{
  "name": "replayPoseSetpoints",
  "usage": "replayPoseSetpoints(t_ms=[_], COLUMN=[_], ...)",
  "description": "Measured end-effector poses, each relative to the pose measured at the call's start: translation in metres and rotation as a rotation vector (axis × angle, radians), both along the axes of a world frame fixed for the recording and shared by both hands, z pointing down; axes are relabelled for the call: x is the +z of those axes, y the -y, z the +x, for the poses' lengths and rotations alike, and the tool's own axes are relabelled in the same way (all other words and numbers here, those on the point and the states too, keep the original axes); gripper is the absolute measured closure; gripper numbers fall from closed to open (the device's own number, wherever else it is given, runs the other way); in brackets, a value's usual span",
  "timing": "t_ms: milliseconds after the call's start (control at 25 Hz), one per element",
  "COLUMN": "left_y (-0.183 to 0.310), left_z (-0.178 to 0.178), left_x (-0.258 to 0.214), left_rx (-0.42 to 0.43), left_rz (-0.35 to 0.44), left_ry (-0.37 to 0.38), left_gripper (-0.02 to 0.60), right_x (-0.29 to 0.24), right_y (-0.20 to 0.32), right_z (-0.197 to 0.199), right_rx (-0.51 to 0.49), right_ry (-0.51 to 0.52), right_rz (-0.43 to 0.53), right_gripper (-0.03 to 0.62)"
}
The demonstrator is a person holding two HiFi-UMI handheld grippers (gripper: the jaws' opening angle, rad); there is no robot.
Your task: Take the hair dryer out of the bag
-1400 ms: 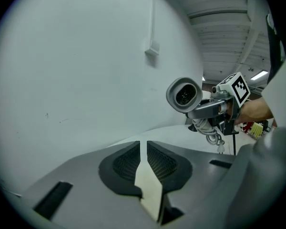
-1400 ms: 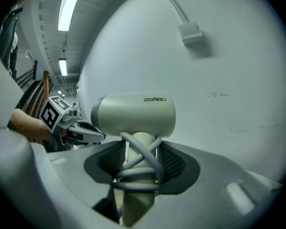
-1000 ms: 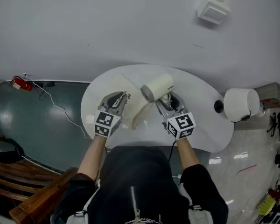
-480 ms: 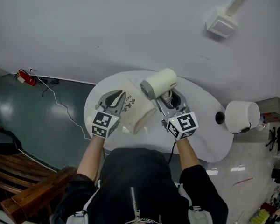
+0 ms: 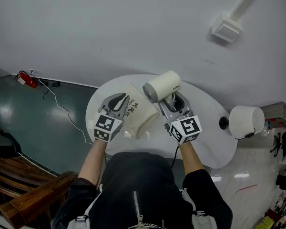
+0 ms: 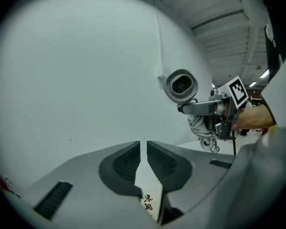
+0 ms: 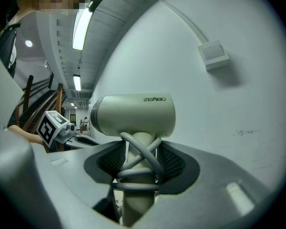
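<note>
The right gripper [image 5: 168, 100] had its jaws clenched on the cord-wrapped handle of the hair dryer [image 5: 162, 86], holding it upright above the white desk [image 5: 214, 118], out of the bag [image 5: 139, 112]. The left gripper [image 5: 120, 100] grasped the cream bag's fabric between nearly closed jaws, just beside the dryer.

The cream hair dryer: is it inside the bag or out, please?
Out: the right gripper holds the hair dryer up beside the beige cloth bag.
</note>
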State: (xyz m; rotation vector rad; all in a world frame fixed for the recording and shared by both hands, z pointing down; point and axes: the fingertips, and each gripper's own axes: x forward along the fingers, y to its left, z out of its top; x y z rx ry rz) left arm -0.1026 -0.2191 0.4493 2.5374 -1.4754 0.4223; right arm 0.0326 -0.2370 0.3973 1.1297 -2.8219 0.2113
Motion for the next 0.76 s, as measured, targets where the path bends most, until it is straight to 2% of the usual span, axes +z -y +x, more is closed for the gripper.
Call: replayPoseSetpoints(t_ms=[760], left_y=[-0.005], left_z=[0.011], left_x=[0.007], left_rx=[0.030], left_rz=[-0.024], left_ry=[0.009], left_gripper=[0.534], right_x=[0.001], right_y=[-0.004], right_z=[0.003], right_rx=[0.005], right_ry=[0.007], right_rz=[-0.009], right_gripper=[0.393])
